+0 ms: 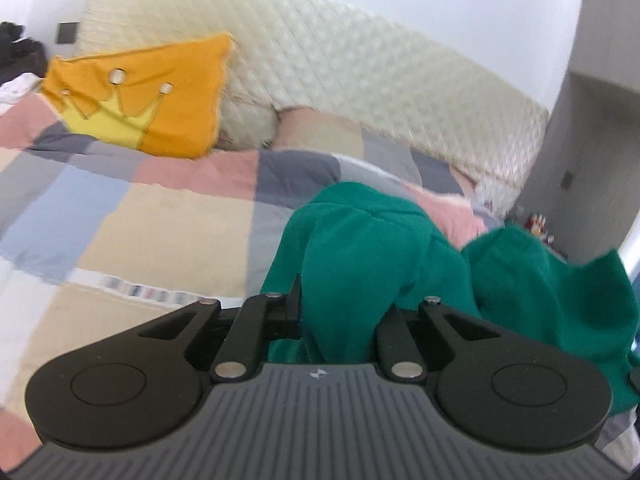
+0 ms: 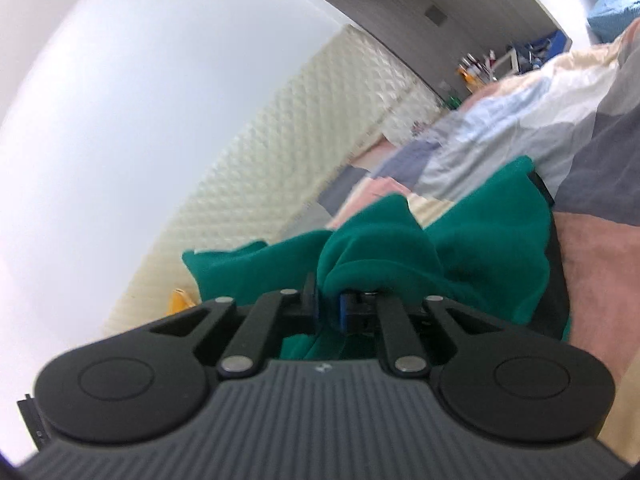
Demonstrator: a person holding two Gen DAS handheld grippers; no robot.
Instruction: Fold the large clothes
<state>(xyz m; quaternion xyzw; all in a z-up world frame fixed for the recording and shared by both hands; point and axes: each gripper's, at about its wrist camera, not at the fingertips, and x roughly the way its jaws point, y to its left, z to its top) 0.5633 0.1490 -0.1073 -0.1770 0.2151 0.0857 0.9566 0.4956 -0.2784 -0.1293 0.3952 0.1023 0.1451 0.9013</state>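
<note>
A large green garment (image 1: 360, 248) lies bunched on the patchwork bedcover (image 1: 140, 208). In the left wrist view my left gripper (image 1: 340, 308) is shut on a fold of it, and the cloth drapes over the fingers and hides their tips. The garment spreads to the right and hangs off beside the gripper. In the right wrist view my right gripper (image 2: 330, 304) is shut on another bunched part of the green garment (image 2: 480, 248). Its blue pads (image 2: 344, 310) show with cloth pinched between them. This view is tilted, with the bedcover (image 2: 520, 120) running up the right side.
An orange cushion with a yellow crown (image 1: 152, 92) leans on the cream quilted headboard (image 1: 360, 80), next to a pale pillow (image 1: 248, 120). A grey wall panel (image 1: 580, 140) stands at the right. Cluttered shelves (image 2: 480, 68) sit beyond the bed.
</note>
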